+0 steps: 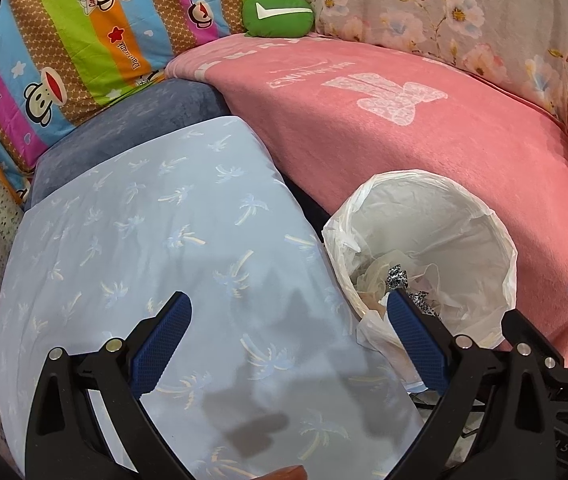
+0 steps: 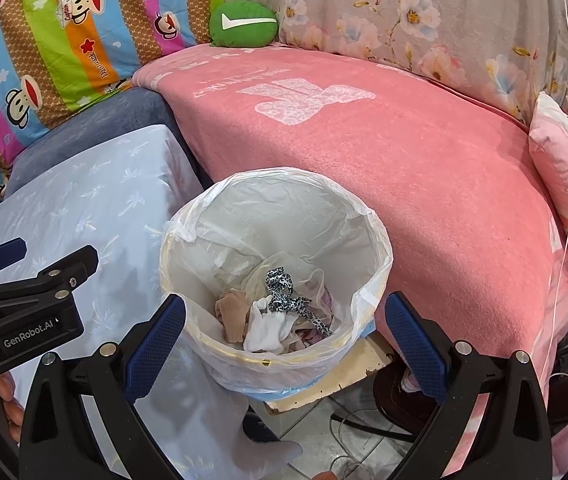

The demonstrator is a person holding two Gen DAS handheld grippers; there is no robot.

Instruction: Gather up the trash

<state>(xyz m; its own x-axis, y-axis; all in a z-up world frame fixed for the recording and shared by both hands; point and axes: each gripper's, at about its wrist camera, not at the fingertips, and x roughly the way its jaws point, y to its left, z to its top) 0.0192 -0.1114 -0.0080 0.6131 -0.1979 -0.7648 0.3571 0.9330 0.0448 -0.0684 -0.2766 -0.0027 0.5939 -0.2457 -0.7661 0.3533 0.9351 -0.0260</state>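
Bin [image 2: 272, 280], bag-lined, wedged between pink-covered sofa [image 2: 404, 168] and blue-sheeted cushion [image 1: 144, 240], holding socks [image 2: 260, 320] and leopard-print strip [image 2: 284, 292]; right tool [image 2: 284, 344] spread empty above rim, left tool [image 1: 288, 344] spread empty over cushion; likely next: scan surfaces for remaining trash, approach low, pinch centrally.

A home living room: a sofa under a pink blanket [image 2: 384, 152], floral cover [image 2: 424, 20] and cartoon-monkey quilt [image 2: 64, 40], a lined waste bin [image 2: 188, 248] on tiled floor [image 2: 348, 432].
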